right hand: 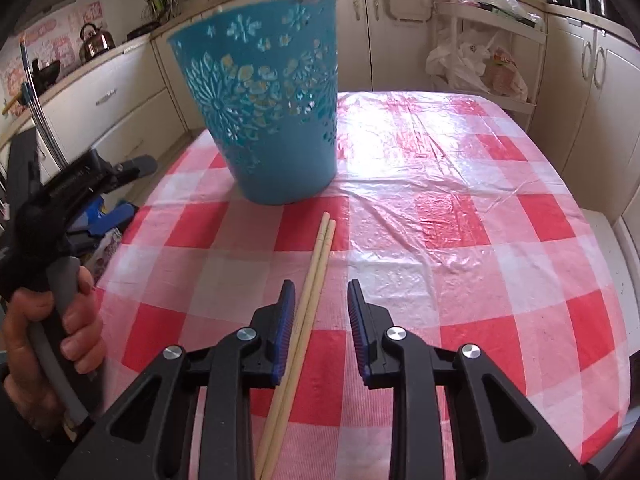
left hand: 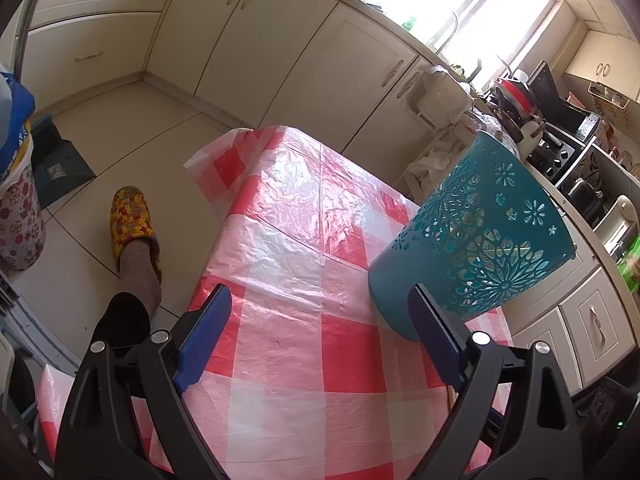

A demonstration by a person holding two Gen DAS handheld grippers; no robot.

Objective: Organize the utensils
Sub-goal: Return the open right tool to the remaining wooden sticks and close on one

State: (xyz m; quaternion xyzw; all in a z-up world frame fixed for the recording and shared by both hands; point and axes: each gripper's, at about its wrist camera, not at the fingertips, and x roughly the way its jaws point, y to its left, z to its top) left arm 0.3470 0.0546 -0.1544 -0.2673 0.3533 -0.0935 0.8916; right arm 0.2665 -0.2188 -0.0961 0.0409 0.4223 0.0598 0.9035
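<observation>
A teal cut-out holder (right hand: 272, 112) stands upright on the red-and-white checked tablecloth (right hand: 460, 216). A pair of wooden chopsticks (right hand: 316, 272) lies on the cloth just in front of it, pointing at its base. My right gripper (right hand: 320, 292) is open, low over the chopsticks, which run between its fingers close to the left pad. My left gripper (left hand: 320, 300) is open and empty above the cloth (left hand: 288, 240), with the holder (left hand: 472, 236) just beyond its right finger. The left tool and the hand holding it (right hand: 52, 300) show in the right wrist view.
Cream kitchen cabinets (left hand: 248, 52) and counters with appliances (left hand: 568, 148) surround the table. A white cart with plastic bags (right hand: 476, 60) stands behind the table. A foot in a yellow slipper (left hand: 134, 224) and a flowered bin (left hand: 18, 220) are on the floor at left.
</observation>
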